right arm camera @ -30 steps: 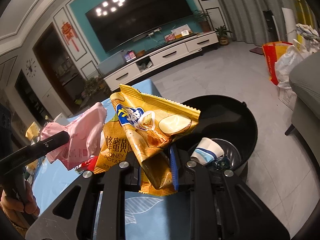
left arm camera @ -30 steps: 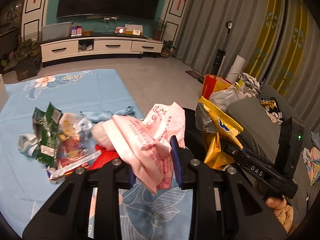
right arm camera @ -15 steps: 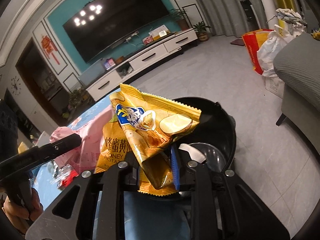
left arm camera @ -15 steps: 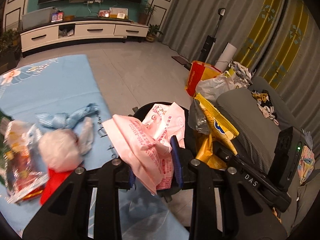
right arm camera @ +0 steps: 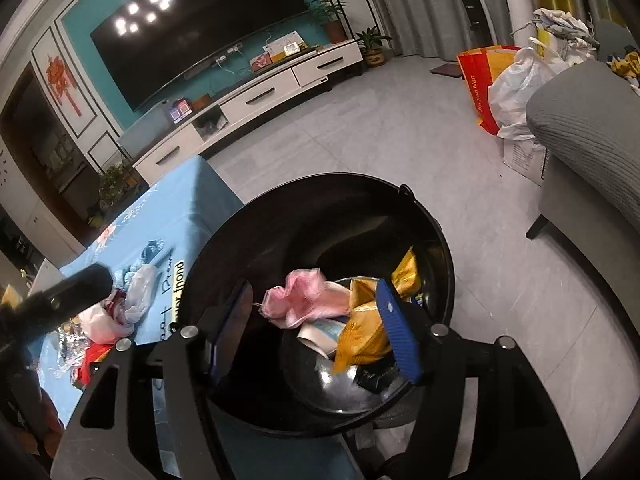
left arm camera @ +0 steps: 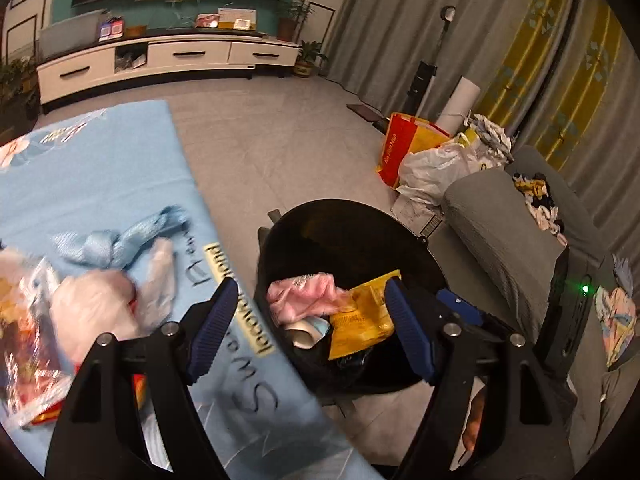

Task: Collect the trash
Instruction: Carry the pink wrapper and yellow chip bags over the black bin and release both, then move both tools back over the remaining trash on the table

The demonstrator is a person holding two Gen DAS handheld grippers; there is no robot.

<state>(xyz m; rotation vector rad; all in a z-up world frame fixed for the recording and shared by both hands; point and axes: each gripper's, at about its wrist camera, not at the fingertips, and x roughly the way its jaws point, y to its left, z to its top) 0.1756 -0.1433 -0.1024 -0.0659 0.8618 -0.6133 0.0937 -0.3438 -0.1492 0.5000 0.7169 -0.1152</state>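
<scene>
Leftover trash pile [left arm camera: 80, 304] sits on blue cloth [left arm camera: 100, 160] at left, still to collect. Left gripper [left arm camera: 312, 332] jaws opening wide, nothing between them, poised over bin to drop. Black bin [right arm camera: 440, 248] beside the cloth holds pink wrapper [right arm camera: 308, 300] and yellow chip bag [right arm camera: 362, 332]. Right gripper [right arm camera: 316, 332] jaws opening too, empty, above bin for release.

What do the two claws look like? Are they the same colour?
Yes, they match. The left claw and the right claw both have chunky black frames with silver round screws. Each finger wears a dark blue ribbed pad. In the left wrist view, the right claw's black box behind it shows a small green light. No cables or sleeves show.
</scene>
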